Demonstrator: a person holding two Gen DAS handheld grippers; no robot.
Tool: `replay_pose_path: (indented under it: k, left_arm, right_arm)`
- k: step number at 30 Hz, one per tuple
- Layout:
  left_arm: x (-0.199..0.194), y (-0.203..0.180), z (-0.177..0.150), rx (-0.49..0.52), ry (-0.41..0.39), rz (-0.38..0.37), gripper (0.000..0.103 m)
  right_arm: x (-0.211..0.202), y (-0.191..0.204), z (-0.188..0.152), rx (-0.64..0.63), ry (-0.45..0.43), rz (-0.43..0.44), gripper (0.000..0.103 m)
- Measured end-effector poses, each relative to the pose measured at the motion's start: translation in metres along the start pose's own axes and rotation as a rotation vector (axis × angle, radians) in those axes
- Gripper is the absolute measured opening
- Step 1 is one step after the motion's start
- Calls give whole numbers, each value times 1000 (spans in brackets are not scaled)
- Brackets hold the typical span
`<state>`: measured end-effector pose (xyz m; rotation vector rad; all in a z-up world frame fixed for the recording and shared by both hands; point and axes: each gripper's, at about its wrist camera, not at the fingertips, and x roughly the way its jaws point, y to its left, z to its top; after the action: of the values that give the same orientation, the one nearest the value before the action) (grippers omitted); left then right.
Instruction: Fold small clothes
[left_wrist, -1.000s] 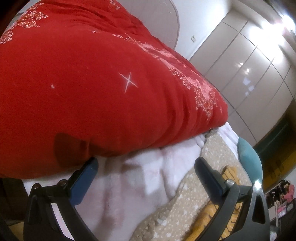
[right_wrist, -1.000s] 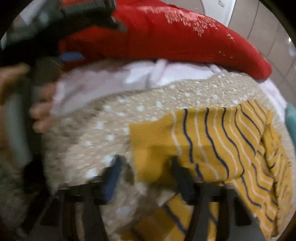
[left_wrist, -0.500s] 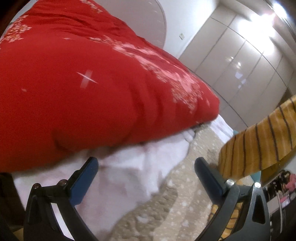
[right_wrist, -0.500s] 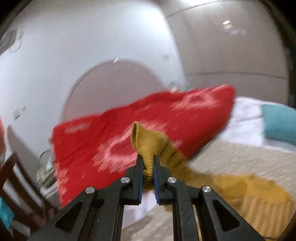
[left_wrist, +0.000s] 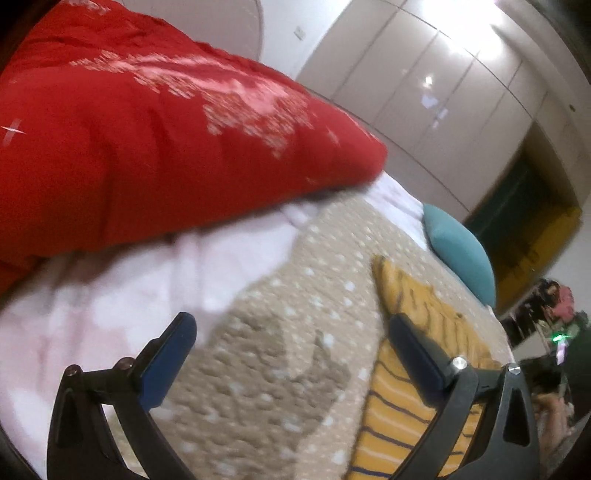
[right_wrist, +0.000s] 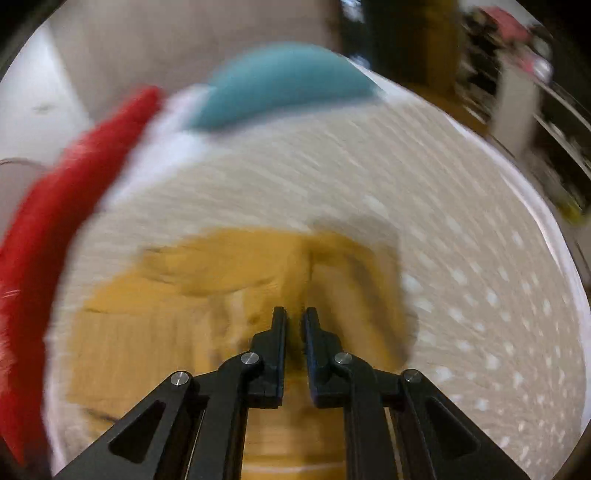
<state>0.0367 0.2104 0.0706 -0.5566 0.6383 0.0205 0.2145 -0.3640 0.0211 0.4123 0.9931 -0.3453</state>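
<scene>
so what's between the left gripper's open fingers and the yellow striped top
In the left wrist view, only bare beige dotted bedspread shows between the left gripper fingers; the yellow striped top lies behind the right-hand finger.

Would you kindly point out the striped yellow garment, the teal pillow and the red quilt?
striped yellow garment (left_wrist: 402, 402), left wrist view, on its striped lower panel.
teal pillow (left_wrist: 461, 251), left wrist view, on the middle of its face.
red quilt (left_wrist: 147, 147), left wrist view, on its plain red side.

Red quilt (left_wrist: 147, 147), white blanket (left_wrist: 129, 280), beige dotted bedspread (left_wrist: 280, 332), teal pillow (left_wrist: 461, 251), wardrobe doors (left_wrist: 424, 85)
</scene>
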Motion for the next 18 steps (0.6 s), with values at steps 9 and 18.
replay_pose_path:
  k: [9,18]
  left_arm:
    - [25,-33,-16,80,111,-65,103]
    - [14,-39,-36,116,170,-87,103]
  right_arm:
    - [-25,-65,-22,21,-20,-11,40]
    - [-122,-147,-62,-227,-84,-272,43]
